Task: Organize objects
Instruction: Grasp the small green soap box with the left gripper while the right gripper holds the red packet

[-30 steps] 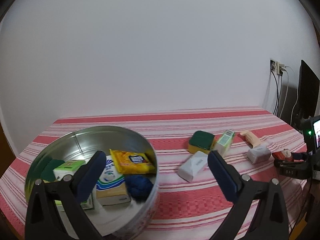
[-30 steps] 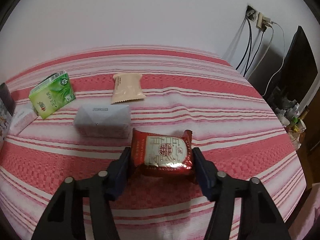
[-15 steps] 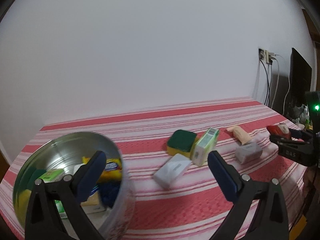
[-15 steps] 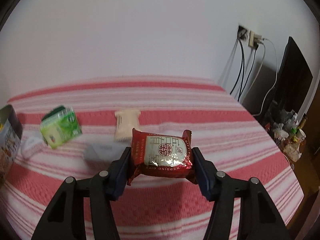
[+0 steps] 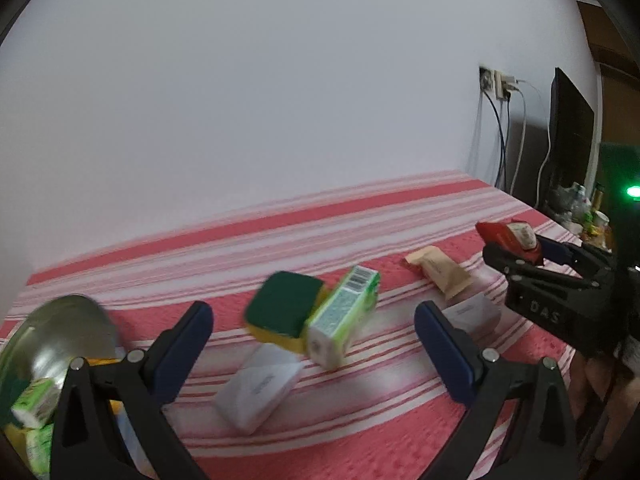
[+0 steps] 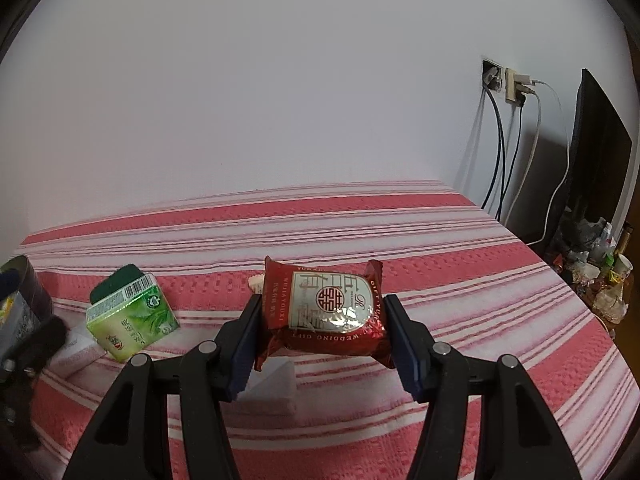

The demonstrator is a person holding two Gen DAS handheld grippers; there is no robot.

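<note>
Holding the red snack packet [image 6: 328,312] clamped in your right gripper [image 6: 324,344] jaws, lifted clear above the striped counter [image 6: 480,280]. Your left gripper [image 5: 312,344] jaws are apart, empty, above the white pack [image 5: 260,388]. Metal tin [image 5: 52,336] sits at the counter's left edge; green box [image 5: 344,316] leans on the sponge [image 5: 284,304]; bare cloth toward the wall.
</note>
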